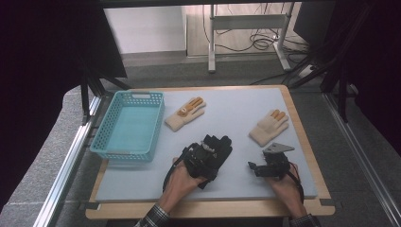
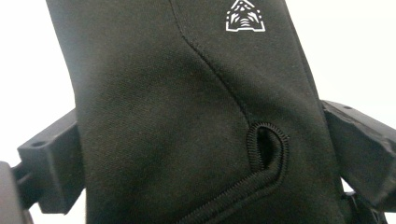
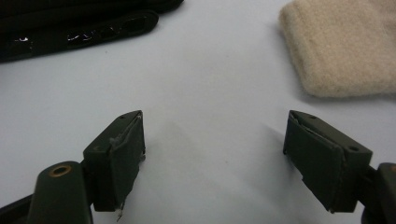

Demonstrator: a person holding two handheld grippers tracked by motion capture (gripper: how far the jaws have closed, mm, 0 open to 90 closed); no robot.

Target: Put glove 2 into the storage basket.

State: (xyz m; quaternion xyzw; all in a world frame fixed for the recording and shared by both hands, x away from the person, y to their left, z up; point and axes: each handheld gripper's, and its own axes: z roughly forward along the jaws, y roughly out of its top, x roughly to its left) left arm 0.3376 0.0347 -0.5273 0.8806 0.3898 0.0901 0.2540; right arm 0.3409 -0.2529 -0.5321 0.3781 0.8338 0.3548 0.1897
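Note:
A black glove [image 1: 220, 144] with a small white logo lies near the middle of the pale blue mat [image 1: 236, 106]. My left gripper [image 1: 204, 158] is shut on it. In the left gripper view the black glove [image 2: 187, 116] sits between the two jaws of the left gripper [image 2: 201, 154], which press on either side of it. My right gripper [image 1: 253, 168] is open just above the mat, with bare mat between the jaws of the right gripper [image 3: 215, 144]. The black glove [image 3: 79, 23] lies to its far left and a cream glove's cuff [image 3: 341, 46] to its far right.
A teal plastic basket [image 1: 102, 137] with nothing in it stands at the mat's left. One cream glove [image 1: 186, 113] with orange fingertips lies beside it, another cream glove [image 1: 268, 127] at the right. The wooden table edge [image 1: 213, 209] runs along the front.

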